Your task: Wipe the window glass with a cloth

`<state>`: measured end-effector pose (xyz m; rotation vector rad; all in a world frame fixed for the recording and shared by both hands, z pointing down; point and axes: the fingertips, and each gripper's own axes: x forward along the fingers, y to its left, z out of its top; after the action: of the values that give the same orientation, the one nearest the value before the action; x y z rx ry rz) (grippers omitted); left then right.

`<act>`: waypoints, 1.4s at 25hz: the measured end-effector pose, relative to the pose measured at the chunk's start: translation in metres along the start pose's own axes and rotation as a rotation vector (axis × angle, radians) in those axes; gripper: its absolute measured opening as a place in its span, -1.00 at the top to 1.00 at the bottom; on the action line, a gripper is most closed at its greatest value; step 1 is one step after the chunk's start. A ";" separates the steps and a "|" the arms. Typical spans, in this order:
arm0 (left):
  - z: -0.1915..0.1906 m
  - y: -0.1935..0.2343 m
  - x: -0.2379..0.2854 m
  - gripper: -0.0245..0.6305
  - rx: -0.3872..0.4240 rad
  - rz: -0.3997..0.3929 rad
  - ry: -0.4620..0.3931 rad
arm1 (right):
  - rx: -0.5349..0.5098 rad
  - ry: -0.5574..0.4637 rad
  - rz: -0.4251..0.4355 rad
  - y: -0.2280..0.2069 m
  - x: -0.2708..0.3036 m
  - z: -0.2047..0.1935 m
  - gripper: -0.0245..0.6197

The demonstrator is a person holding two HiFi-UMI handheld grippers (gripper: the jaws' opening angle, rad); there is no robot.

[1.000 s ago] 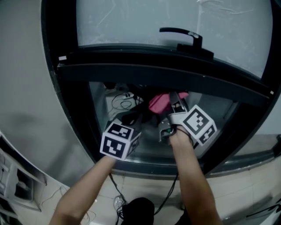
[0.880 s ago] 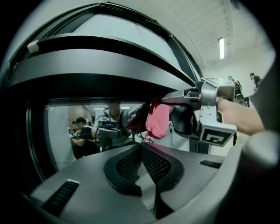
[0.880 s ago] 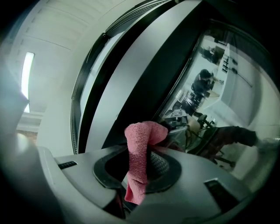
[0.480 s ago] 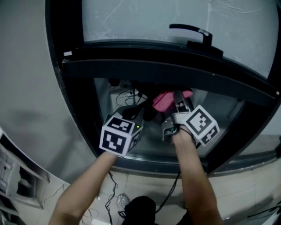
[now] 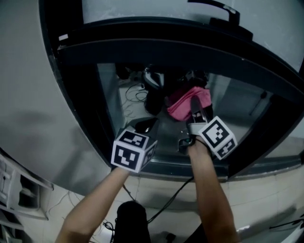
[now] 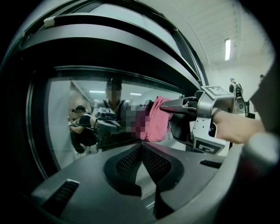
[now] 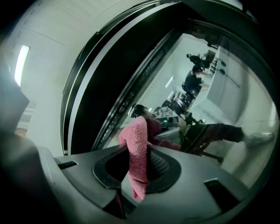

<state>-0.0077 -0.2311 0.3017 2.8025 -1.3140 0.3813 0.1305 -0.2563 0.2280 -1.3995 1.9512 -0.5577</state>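
A pink cloth (image 5: 186,103) is pressed against the lower pane of window glass (image 5: 124,109), just below the black crossbar (image 5: 156,47). My right gripper (image 5: 194,105) is shut on the cloth. In the right gripper view the cloth (image 7: 137,151) hangs out between the jaws of the right gripper (image 7: 141,162). My left gripper (image 5: 146,125) sits low and to the cloth's left, close to the glass. Its jaws meet with nothing between them in the left gripper view (image 6: 141,145), where the cloth (image 6: 157,119) and right gripper (image 6: 165,106) show to the right.
A black window handle (image 5: 223,9) sticks out above the crossbar. The black frame (image 5: 80,95) curves down the left side and along the sill (image 5: 180,168). A dark cable (image 5: 168,201) trails over the tiled floor below. The glass reflects people and equipment.
The right gripper and cloth have slid a little lower on the pane, away from the crossbar. The head view has tilted down. The left gripper stays near the pane's lower left.
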 end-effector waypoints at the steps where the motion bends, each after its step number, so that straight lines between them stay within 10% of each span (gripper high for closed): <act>1: -0.007 -0.002 0.001 0.93 -0.006 -0.003 0.008 | 0.007 0.003 -0.011 -0.006 -0.003 -0.006 0.73; 11: -0.082 -0.008 0.019 0.93 -0.087 -0.013 0.078 | 0.002 0.023 -0.071 -0.058 -0.022 -0.048 0.73; 35: -0.086 0.001 0.067 0.93 -0.331 -0.060 0.214 | 0.020 0.223 -0.278 -0.117 0.021 -0.080 0.73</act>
<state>0.0151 -0.2715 0.4010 2.4460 -1.1280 0.4059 0.1456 -0.3179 0.3568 -1.6688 1.9247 -0.8925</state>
